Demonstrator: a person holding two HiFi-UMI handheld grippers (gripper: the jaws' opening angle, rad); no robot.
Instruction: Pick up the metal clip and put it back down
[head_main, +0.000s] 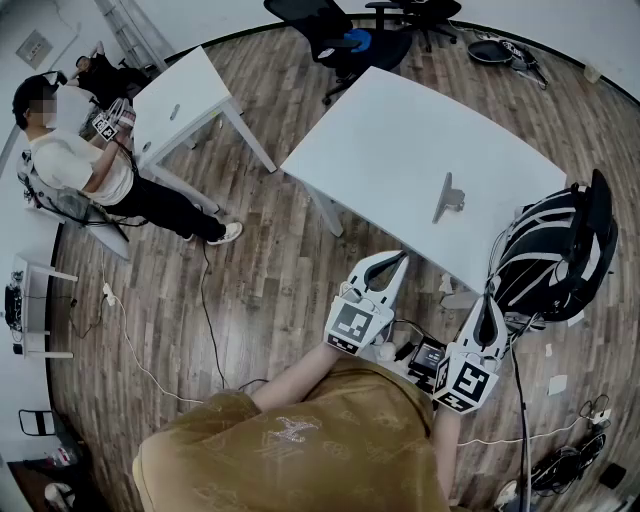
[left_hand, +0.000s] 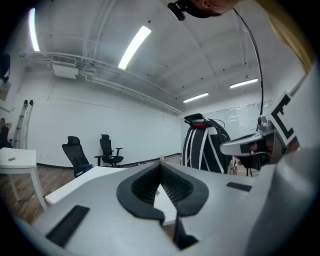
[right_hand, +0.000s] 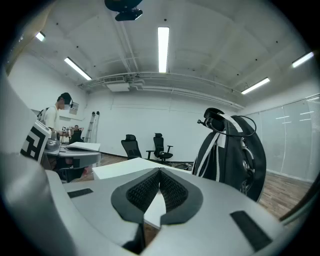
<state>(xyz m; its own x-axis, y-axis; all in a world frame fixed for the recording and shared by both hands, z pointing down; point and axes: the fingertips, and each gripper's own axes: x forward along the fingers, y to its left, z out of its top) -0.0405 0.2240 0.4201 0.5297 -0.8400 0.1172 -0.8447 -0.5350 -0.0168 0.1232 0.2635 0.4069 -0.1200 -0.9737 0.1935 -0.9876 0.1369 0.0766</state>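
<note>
The head camera looked steeply down from above, the white tabletop (head_main: 420, 160) at 12 o'clock. Each gripper camera rode close behind its fingers (left_hand: 145, 187) (right_hand: 142, 192), facing almost level. All three shared the tabletop and the black striped bag (head_main: 550, 255) at 3 o'clock.

No legible text, labels, brands or numbers anywhere

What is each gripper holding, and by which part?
Nothing. The left gripper and right gripper are shut and empty; the metal clip lies on the table.
</note>
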